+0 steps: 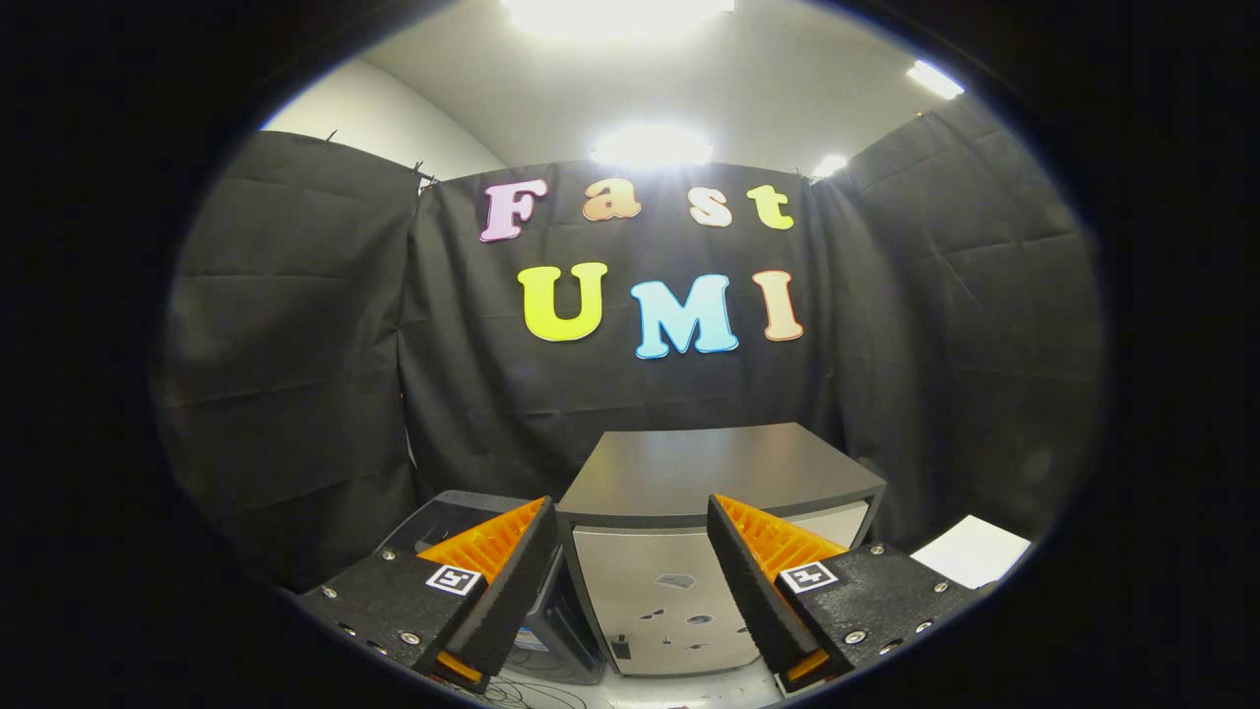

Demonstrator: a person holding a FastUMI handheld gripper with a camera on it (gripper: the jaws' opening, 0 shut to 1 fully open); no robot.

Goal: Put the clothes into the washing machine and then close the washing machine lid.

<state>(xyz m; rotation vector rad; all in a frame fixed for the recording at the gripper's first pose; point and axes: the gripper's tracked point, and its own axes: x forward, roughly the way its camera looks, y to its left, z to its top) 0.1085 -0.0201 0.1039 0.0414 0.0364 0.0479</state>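
Gripper (pixel 632 517) held level, fingers spread wide, nothing between them. Washer (pixel 689 551) stands just ahead, seen through the gap: dark flat top, pale front panel, lid down. Dark box (pixel 443 517) just left of the washer, behind the left finger. White sheet (pixel 970 549) lies right of the washer. Clothes not visible.

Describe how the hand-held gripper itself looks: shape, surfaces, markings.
The hand-held gripper has two wedge-shaped fingers that taper forward, with ridged inner faces. Each sits on a dark, textured block fixed with small silver screws. Each block carries a square black-and-white tag. The fingers stand apart, nothing between them.
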